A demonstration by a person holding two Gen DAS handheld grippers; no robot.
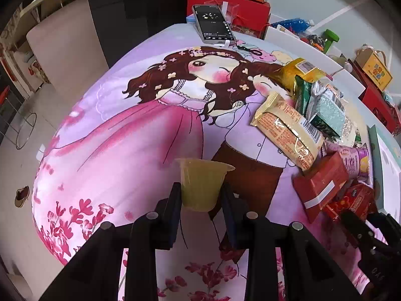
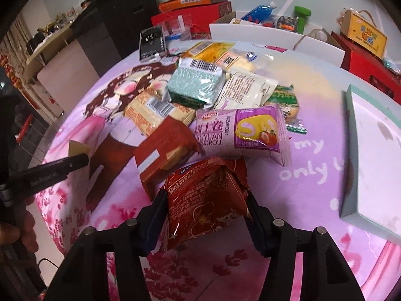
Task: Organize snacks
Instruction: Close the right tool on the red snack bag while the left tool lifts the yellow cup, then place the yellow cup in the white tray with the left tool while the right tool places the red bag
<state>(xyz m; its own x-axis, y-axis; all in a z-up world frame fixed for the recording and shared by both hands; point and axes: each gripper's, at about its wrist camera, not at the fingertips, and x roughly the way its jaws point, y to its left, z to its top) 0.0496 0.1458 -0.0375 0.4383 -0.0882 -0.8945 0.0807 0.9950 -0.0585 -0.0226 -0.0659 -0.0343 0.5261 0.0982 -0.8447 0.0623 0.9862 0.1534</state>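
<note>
A yellow jelly cup (image 1: 201,183) sits upside down between the fingers of my left gripper (image 1: 201,189), which is shut on it just above the pink cartoon tablecloth (image 1: 120,150). In the right wrist view, my right gripper (image 2: 205,198) is shut on a crinkled red snack packet (image 2: 203,193), its pads pressing both sides. The packet is at the near edge of the snack pile. That pile holds a pink Swiss roll packet (image 2: 238,133), a red-brown packet (image 2: 163,150), a green pack (image 2: 195,82) and a beige cracker pack (image 1: 288,130). The left gripper (image 2: 75,161) shows at the left of the right wrist view.
A white box with a mint rim (image 2: 351,165) lies on the cloth to the right of the pile. A phone (image 1: 213,22) leans at the table's far edge. Red boxes (image 1: 240,7), a yellow carton (image 2: 366,32) and white chair backs (image 2: 255,32) stand beyond the table.
</note>
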